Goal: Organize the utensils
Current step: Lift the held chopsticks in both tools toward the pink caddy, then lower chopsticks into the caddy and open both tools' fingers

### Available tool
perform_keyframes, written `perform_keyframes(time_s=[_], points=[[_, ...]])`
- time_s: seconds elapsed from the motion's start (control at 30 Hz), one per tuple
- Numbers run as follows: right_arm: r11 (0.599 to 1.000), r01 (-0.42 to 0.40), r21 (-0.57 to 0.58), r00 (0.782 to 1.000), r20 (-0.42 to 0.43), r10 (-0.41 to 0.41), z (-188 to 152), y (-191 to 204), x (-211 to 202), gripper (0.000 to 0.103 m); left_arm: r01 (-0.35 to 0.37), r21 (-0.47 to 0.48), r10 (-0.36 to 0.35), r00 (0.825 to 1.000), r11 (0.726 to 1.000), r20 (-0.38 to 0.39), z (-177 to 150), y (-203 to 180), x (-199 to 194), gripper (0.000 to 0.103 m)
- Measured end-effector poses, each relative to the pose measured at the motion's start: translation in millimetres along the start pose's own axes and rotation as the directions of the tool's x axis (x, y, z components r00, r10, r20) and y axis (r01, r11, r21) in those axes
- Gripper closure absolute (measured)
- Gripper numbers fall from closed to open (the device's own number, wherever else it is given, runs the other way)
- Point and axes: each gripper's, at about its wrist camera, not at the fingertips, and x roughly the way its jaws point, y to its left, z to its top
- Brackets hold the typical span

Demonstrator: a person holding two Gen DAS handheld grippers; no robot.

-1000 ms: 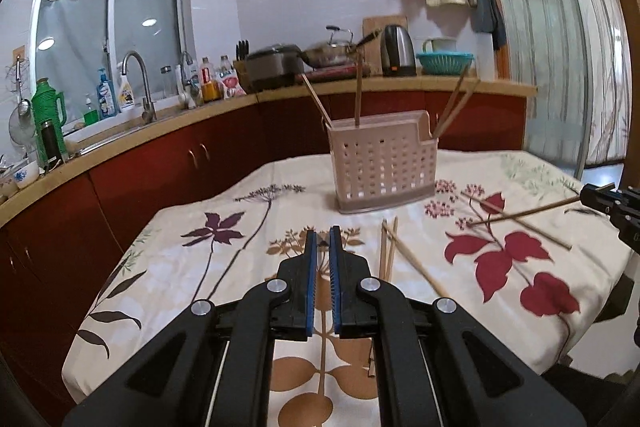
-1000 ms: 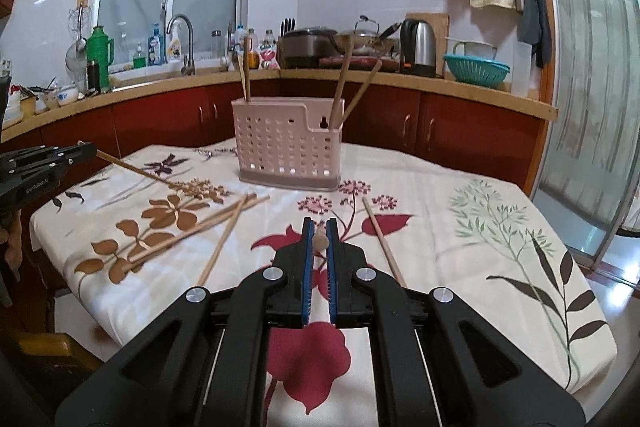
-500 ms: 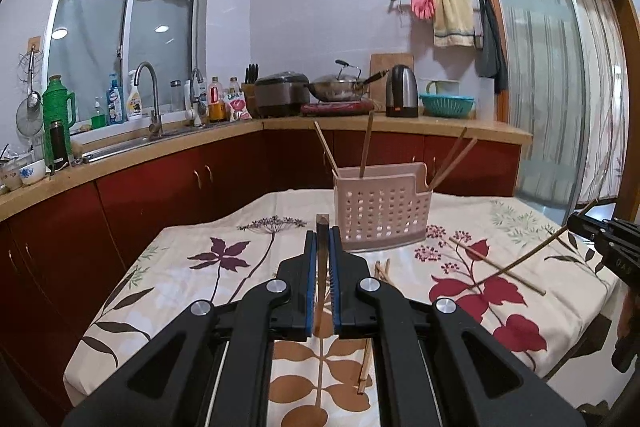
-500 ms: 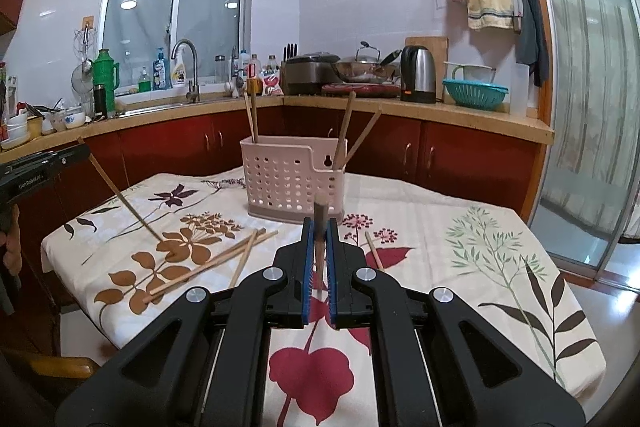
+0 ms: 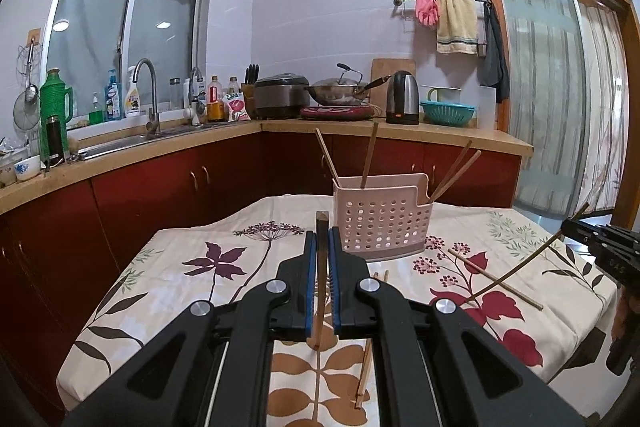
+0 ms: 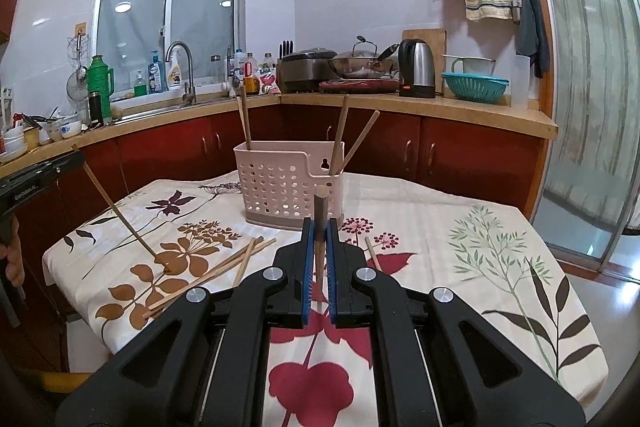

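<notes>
A pink perforated utensil basket [image 5: 382, 217] stands at the table's far middle with several chopsticks upright in it; it also shows in the right wrist view [image 6: 290, 187]. My left gripper [image 5: 321, 247] is shut on a chopstick [image 5: 321, 227], held steeply tilted above the table, its lower tip near the cloth. My right gripper [image 6: 320, 235] is shut on another chopstick [image 6: 320, 205], also lifted and tilted. Loose chopsticks [image 6: 224, 267] lie on the cloth left of the right gripper, and one chopstick [image 5: 494, 279] lies right of the basket.
The table wears a floral tablecloth [image 6: 460, 247]. A kitchen counter [image 5: 180, 137] with sink, bottles, wok and kettle runs behind it. A glass sliding door [image 6: 592, 87] is at the right. The other gripper shows at each view's edge [image 5: 600, 243] [image 6: 36, 175].
Both grippers have risen from the table, each lifting its chopstick from lying flat to steeply tilted. The camera views have tipped up towards the basket and the wall.
</notes>
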Motion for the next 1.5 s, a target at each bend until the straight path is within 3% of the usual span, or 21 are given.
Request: perform_keyframes(time_s=[0.37,0.83,1.27,1.5], points=[[1.0,-0.011,-0.017,1.0,0.014,0.012,19,3,16,0.097,0.024,-0.011,-0.024,1.0,1.0,0.018,13,5,12,0.096],[0.999,-0.046,-0.022,0.99,0.135,0.048,73,-4,18,0.097,0.098,-0.017,-0.095,0.988,0.995,0.118,64,0,30,0.096],[0.996,-0.079,-0.044,0.949,0.302,0.088,139,-11,52,0.097,0.126,0.006,-0.123,0.96,0.992,0.253,121,-10,66,0.096],[0.995,-0.092,-0.042,0.939,0.329,0.101,164,-18,88,0.097,0.116,0.035,-0.122,0.943,0.993,0.31,149,-14,92,0.096]])
